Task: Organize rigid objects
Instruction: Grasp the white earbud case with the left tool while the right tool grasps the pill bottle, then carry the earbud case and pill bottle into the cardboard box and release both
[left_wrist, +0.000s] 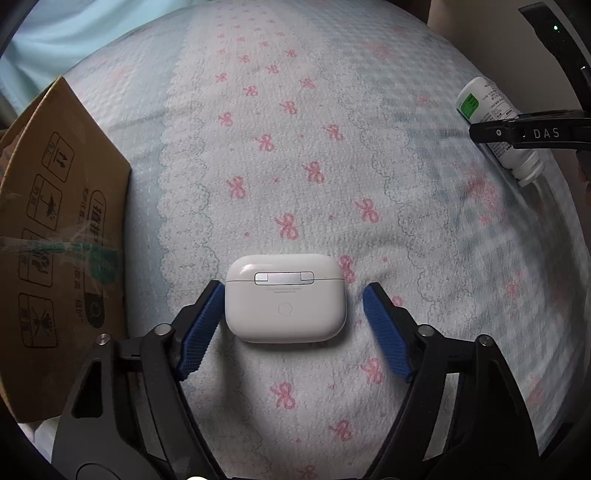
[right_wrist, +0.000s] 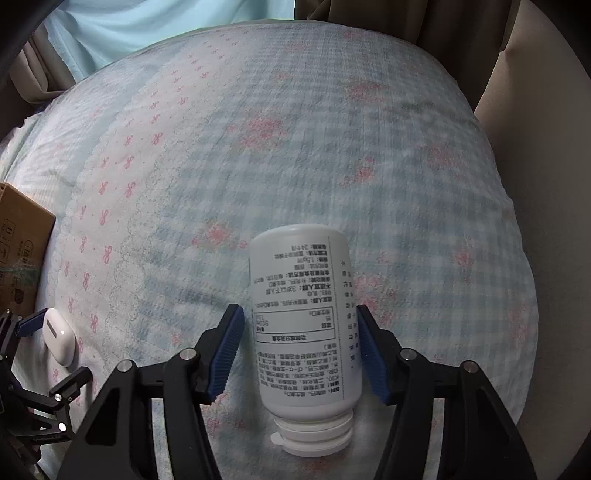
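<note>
On the bedspread (left_wrist: 280, 122), near its front edge, the left gripper (left_wrist: 293, 301) straddles a white earbud case (left_wrist: 284, 297), jaws spread. Toward the right edge, the right gripper (right_wrist: 301, 334) brackets a lying white bottle (right_wrist: 303, 325), jaws apart. A cardboard box (left_wrist: 55, 229) sits left.

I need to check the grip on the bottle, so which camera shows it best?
The right wrist view: the bottle lies centred between the open right gripper, cap toward the camera, label readable. The left wrist view shows the bottle only small at the right edge, partly behind a finger of the right gripper.
</note>
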